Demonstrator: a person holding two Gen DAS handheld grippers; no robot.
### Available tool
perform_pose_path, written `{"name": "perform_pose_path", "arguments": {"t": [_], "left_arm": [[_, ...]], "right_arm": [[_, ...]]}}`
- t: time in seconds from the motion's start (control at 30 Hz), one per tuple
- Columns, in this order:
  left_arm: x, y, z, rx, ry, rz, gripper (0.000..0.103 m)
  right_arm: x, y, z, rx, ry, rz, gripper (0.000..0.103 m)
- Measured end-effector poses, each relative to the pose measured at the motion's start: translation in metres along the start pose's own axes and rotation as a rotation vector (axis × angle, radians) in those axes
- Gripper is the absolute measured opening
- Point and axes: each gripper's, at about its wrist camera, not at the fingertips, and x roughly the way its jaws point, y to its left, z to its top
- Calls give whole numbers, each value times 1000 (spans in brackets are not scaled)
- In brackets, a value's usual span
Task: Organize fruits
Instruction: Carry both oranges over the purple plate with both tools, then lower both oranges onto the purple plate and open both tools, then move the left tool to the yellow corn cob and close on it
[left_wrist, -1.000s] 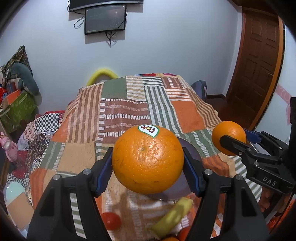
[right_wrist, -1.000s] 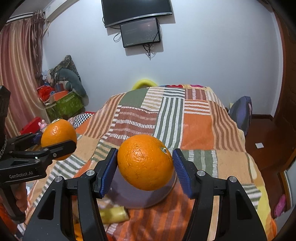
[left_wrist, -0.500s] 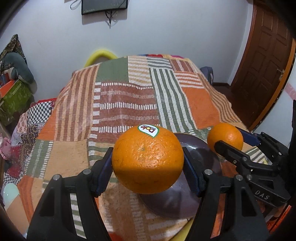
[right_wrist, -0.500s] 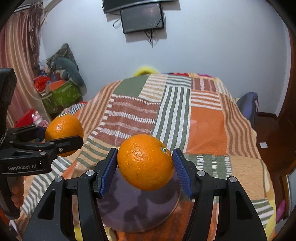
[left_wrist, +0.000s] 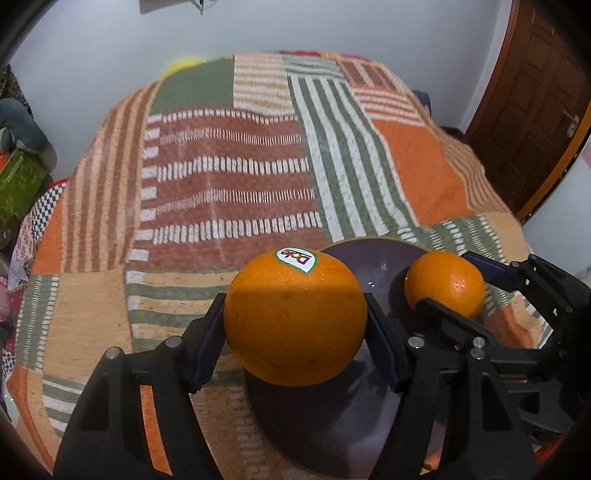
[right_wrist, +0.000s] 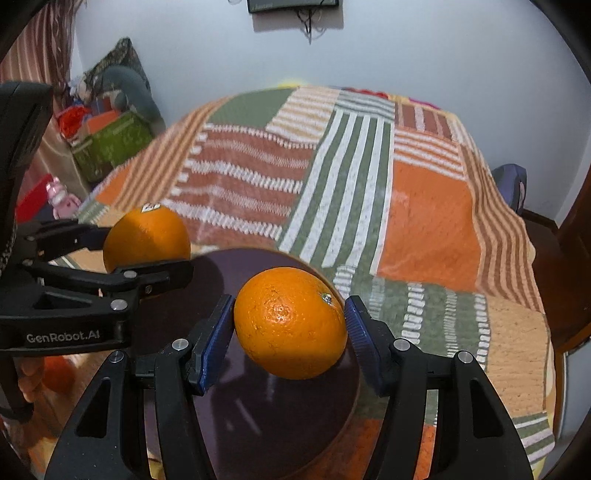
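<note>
My left gripper (left_wrist: 295, 328) is shut on a large orange with a Dole sticker (left_wrist: 293, 317), held over the near left part of a dark purple bowl (left_wrist: 373, 258). My right gripper (right_wrist: 290, 325) is shut on a second, smaller orange (right_wrist: 290, 323), held over the same bowl (right_wrist: 221, 266). In the left wrist view the right gripper's orange (left_wrist: 445, 282) hangs over the bowl's right side. In the right wrist view the stickered orange (right_wrist: 146, 238) sits over the bowl's left rim. Both oranges are above the bowl, not resting in it.
The bowl stands on a bed with a striped patchwork blanket (left_wrist: 240, 177). A green box and piled clothes (right_wrist: 110, 136) lie at the left by the wall. A brown wooden door (left_wrist: 532, 96) is at the right. A blue bag (right_wrist: 511, 184) sits beside the bed.
Both grippers have moved forward and down over the purple bowl, each still holding its orange. The loose fruit seen near the bottom earlier has dropped out of view.
</note>
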Motion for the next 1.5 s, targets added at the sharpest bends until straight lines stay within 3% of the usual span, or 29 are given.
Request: {"name": "perform_pose_path", "arguments": {"t": [0.13, 0.3, 0.47, 0.67, 0.77, 0.83, 0.9, 1.17, 1.5], "left_arm": [[21, -3, -5, 16, 59, -1, 69], [27, -15, -11, 89, 66, 43, 69], [24, -3, -8, 16, 107, -8, 69], [10, 0, -15, 8, 113, -20, 69], [-3, 0, -16, 22, 75, -9, 71], [-20, -2, -12, 31, 14, -4, 84], [-37, -3, -9, 34, -40, -9, 90], [-90, -2, -20, 66, -112, 35, 90], [-147, 6, -85, 68, -124, 55, 90]], "right_arm": [[1, 0, -3, -18, 0, 5, 58], [2, -1, -6, -26, 7, 13, 60], [6, 0, -7, -5, 54, 31, 63], [-14, 7, -7, -29, 21, 3, 65], [-30, 8, -5, -29, -18, -13, 72], [-40, 7, -5, -23, -37, -20, 74], [-49, 5, -6, -16, -46, -24, 74], [-87, 9, -11, -1, -97, -30, 74], [-131, 32, -40, -1, -135, -10, 79]]}}
